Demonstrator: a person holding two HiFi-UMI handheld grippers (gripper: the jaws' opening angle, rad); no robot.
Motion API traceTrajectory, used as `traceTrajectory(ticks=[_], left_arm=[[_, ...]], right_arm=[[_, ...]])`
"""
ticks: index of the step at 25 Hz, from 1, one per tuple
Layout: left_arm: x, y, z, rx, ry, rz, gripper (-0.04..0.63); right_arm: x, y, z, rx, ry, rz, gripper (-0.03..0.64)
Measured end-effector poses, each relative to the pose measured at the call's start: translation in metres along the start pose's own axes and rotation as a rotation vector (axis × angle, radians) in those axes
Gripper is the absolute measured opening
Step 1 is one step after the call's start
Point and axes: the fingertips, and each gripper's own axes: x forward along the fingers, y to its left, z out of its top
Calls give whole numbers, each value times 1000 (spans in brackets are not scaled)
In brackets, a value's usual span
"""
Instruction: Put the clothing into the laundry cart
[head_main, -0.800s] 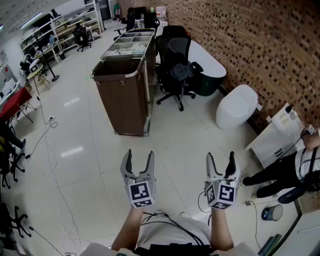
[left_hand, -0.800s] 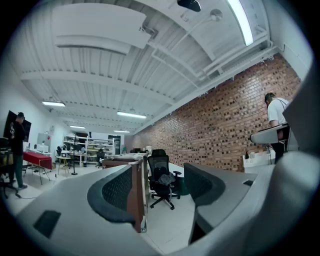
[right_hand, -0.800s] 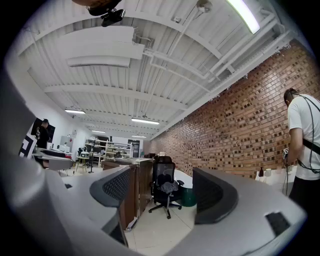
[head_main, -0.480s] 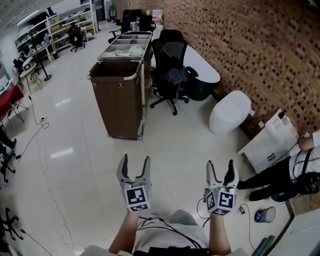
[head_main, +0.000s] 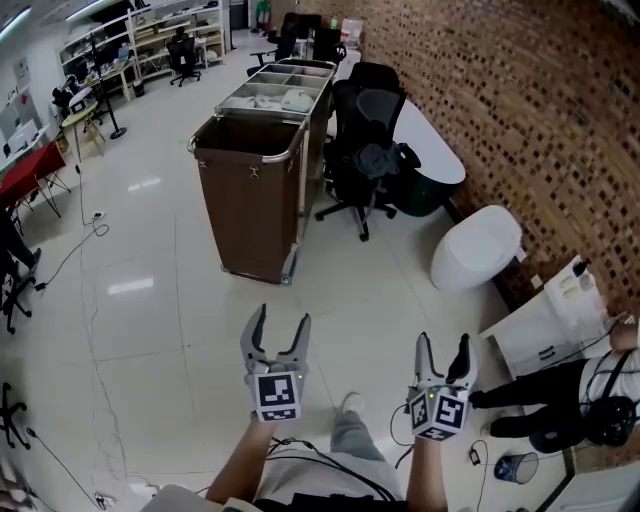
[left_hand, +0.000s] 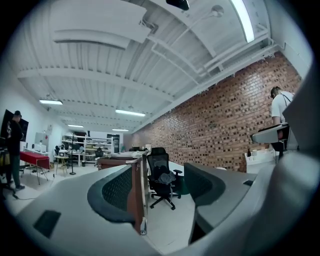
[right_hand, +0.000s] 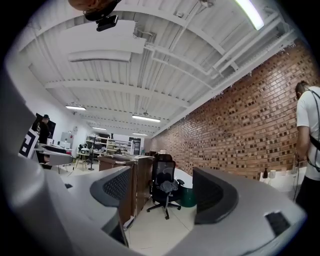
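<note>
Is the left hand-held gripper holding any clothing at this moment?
No, the jaws of the left hand-held gripper stand apart with nothing between them; the grey clothing lies far ahead on the black office chair.

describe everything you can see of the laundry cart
The laundry cart is a tall brown box with a silvery metal rail round its open top and metal corner posts. Its front bin looks dark inside; what it holds cannot be told. Behind the bin a grey tray top is split into compartments with pale items. It stands upright on the glossy white floor, a black office chair close beside it.
</note>
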Motion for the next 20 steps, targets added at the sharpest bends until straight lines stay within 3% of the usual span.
traceTrajectory(ticks=[6, 11, 16, 20], left_arm=[[94, -53, 26, 33, -25, 6, 318], [168, -105, 47, 54, -31, 9, 314], [210, -138, 49, -1, -6, -2, 314], [229, -160, 52, 59, 9, -16, 314]], right_arm=[[94, -59, 5, -64, -34, 56, 396], [162, -109, 9, -36, -61, 117, 396], [205, -139, -6, 20, -58, 152, 396], [217, -149, -16, 86, -47, 171, 396]])
